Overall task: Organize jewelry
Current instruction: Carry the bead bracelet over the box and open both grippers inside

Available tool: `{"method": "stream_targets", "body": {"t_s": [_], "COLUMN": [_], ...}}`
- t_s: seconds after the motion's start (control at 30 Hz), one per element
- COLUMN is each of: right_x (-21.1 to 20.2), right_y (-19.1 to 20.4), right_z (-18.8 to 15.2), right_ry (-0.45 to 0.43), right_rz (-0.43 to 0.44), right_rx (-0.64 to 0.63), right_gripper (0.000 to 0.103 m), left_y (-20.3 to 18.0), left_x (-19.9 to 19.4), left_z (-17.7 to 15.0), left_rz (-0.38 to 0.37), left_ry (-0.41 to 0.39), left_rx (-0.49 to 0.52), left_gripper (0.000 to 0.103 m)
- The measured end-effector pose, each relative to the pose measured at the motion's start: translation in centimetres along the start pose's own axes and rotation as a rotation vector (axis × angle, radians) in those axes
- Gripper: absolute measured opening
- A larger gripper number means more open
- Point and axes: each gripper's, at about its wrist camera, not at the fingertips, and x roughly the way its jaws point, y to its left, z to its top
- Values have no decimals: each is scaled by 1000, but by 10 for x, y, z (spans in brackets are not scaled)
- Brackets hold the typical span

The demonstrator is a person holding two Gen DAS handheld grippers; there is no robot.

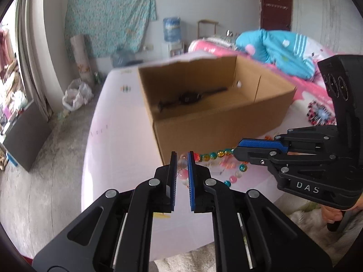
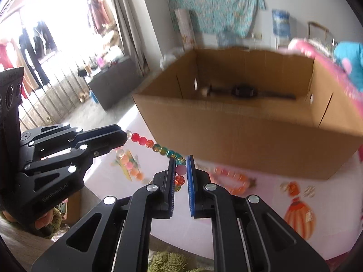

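A string of coloured glass beads, the necklace (image 1: pixel 213 155) (image 2: pixel 158 147), hangs stretched between my two grippers above the pale tabletop. My left gripper (image 1: pixel 182 156) (image 2: pixel 126 136) is shut on its clear and pink end beads. My right gripper (image 2: pixel 181 161) (image 1: pixel 236 151) is shut on teal, pink and orange beads at the other end. The rest of the string droops below in a loop (image 1: pixel 231 176). Just behind stands an open cardboard box (image 1: pixel 215 131) (image 2: pixel 249 140) with a dark wristwatch (image 1: pixel 190 97) (image 2: pixel 244 91) lying on its bottom.
The round table (image 1: pixel 118 136) has a pale cloth with pumpkin prints (image 2: pixel 299 217). An orange ring shape (image 2: pixel 233 181) lies blurred before the box. A bed with pink covers and a blue blanket (image 1: pixel 279 49) is behind on the right. Floor drops away left of the table.
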Motion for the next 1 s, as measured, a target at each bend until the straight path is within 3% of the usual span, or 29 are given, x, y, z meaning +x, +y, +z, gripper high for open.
{"method": "stream_targets", "body": {"t_s": [0.23,0.33,0.53,0.67,0.8,0.9,1.0], "right_x": [-53,-44,29,92,131,138,138], "right_y": [-11,-28,-73,-100,-101,-95,-95], "right_z": [58,94,139,138,131,124,123], "right_ry": [-179,-172,57,276,425,461,454], "right_rz": [9,18,109,159,140,109,92], "right_rx": [-77,-92,-6,104,143,135,138], "right_gripper": [10,10,10,10,11,11,19], "left_y": [-13,-12,1,12,19,18,16], "left_x": [-34,-19,65,114,130,131,131], "left_z": [74,101,119,109,102,99,98], "left_rz": [-26,-36,-50,-34,-20,-9,18], "left_ry": [-202,-224,-53,82,143,155,153], "left_rx": [98,125,122,128,152,172,203], "left_gripper": [8,8,8,8,9,9,9]}}
